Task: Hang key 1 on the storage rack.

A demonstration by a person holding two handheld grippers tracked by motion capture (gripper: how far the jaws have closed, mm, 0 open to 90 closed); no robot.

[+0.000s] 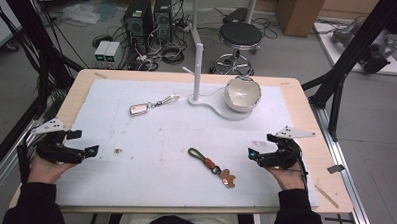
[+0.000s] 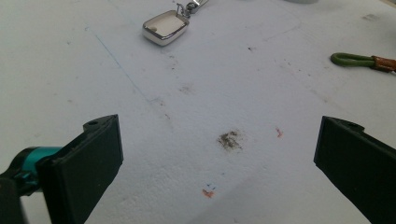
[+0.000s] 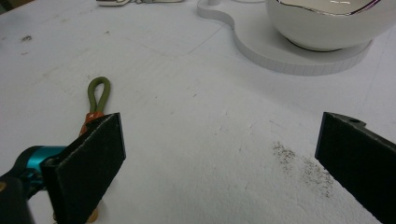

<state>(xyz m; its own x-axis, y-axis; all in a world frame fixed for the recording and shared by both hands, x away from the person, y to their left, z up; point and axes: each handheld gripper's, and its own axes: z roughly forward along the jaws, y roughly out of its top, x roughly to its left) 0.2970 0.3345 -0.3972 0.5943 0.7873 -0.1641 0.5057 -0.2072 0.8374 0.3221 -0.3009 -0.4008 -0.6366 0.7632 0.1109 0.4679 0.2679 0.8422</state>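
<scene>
Your grippers wait, fingers released, over the white counter [image 1: 134, 175].
Left gripper [image 1: 91, 151] at nine o'clock, right gripper [image 1: 252, 154] at three; green-looped keychain [image 1: 212, 167] lies between them.

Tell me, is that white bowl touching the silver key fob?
Apart. The high view shows the bowl on its white stand, with bare mat and the stand's post between it and the key fob.

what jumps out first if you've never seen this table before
Probably the white bowl at the far side of the white table, sitting on the flat base of a thin white stand. Next, two keychains: a silver one far left of centre, and a green-looped one with a brown tag near the front. Both grippers, left and right, rest open at the table's sides.
</scene>
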